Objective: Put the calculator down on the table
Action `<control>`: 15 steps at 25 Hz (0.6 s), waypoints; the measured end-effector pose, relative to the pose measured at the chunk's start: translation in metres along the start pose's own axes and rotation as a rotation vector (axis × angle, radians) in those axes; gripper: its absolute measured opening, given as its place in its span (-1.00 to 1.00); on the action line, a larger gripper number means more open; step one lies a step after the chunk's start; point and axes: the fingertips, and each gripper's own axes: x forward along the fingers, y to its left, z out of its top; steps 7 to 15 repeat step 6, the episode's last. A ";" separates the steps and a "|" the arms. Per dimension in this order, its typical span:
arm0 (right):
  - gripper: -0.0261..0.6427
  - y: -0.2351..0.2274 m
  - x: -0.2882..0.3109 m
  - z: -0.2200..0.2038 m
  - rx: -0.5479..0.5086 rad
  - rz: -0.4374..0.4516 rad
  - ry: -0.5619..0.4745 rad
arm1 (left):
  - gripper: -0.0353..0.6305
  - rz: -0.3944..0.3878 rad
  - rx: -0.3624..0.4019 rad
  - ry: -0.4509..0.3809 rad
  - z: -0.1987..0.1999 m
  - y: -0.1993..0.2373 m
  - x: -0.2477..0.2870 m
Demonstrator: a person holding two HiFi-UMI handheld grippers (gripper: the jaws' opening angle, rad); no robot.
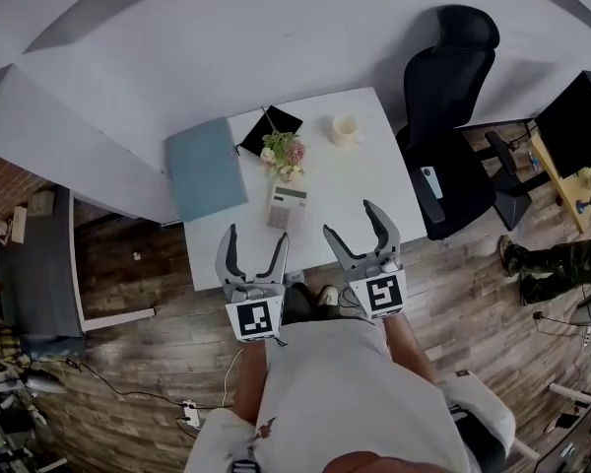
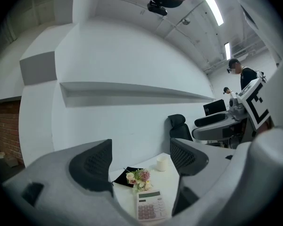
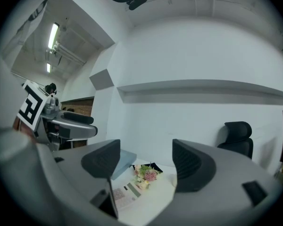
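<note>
Two tools, jaws wide apart and empty: left tool (image 1: pixel 256 238) and right tool (image 1: pixel 349 221), at the near edge of the white bench (image 1: pixel 374 170). The flat white calculator (image 1: pixel 287 206) lies on the bench just ahead of them, beside a small pink flower posy (image 1: pixel 284 154). Key print too small to read.

Calculator (image 1: pixel 287 206) lies near-centre on surface (image 1: pixel 371 173), flowers (image 1: pixel 284 154) just behind it. Notebook (image 1: pixel 271 126) sits far behind the flowers, mug (image 1: pixel 344 130) far right, folder (image 1: pixel 207 168) at left edge. Chair (image 1: pixel 448 116) stands right of surface. At the near edge, my left claw (image 1: pixel 256 235) is left of calculator and my right claw (image 1: pixel 349 218) right of it.
</note>
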 end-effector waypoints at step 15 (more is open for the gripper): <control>0.07 0.005 -0.008 0.004 0.001 0.018 -0.002 | 0.27 0.015 -0.004 0.019 0.003 -0.007 -0.010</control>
